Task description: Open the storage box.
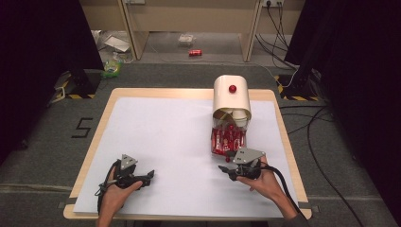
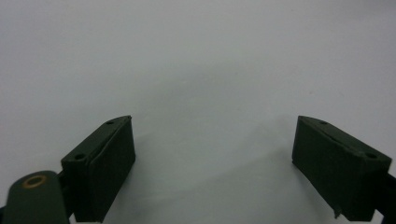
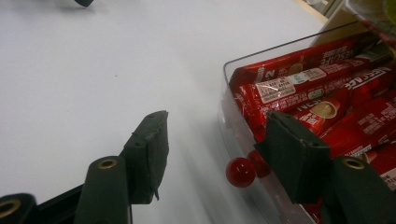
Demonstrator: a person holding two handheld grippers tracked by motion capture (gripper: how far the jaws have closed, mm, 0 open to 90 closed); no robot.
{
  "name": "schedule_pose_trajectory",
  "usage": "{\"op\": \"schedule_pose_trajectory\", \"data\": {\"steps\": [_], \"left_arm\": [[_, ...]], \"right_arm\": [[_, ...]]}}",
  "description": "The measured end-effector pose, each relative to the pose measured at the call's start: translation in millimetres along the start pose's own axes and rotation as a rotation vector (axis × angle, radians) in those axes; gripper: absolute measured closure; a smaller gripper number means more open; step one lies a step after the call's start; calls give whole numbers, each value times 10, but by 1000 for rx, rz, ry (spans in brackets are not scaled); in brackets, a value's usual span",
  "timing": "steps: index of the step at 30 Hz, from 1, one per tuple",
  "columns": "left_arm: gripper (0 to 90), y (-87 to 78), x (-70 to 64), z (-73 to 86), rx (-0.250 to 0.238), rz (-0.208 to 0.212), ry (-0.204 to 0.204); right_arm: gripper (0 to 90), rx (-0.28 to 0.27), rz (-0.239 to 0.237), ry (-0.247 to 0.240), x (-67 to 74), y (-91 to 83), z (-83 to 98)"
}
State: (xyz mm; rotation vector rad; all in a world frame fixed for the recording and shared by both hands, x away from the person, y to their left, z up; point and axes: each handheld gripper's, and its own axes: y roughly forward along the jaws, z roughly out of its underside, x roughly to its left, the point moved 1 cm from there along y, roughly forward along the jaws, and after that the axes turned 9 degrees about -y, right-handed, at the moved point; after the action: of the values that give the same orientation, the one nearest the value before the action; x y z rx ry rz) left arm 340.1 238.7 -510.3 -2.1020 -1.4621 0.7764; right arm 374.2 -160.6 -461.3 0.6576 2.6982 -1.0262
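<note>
Right hand-held gripper beside red knob

A light wooden rectangular table is seen from above, its top almost wholly covered by a large white paper sheet. Towards two o'clock on the sheet, a clear plastic drawer tray filled with red stick sachets is set, pulled out from a cream round-topped dispenser box with a red knob. The box is placed at one o'clock, near the far edge.
</note>
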Motion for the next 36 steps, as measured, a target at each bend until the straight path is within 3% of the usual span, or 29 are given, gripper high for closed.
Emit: {"op": "schedule_pose_trajectory", "data": {"steps": [5,27,36], "left_arm": [[127,-2,5,0,-1,5,-4],[127,-2,5,0,-2,5,-5],[127,-2,5,0,-3,5,-6]], "right_arm": [[435,22,-40,-3,61,-15,15],[413,22,-86,-3,149,-94,17],[410,9,-109,54,109,-101,16]]}}
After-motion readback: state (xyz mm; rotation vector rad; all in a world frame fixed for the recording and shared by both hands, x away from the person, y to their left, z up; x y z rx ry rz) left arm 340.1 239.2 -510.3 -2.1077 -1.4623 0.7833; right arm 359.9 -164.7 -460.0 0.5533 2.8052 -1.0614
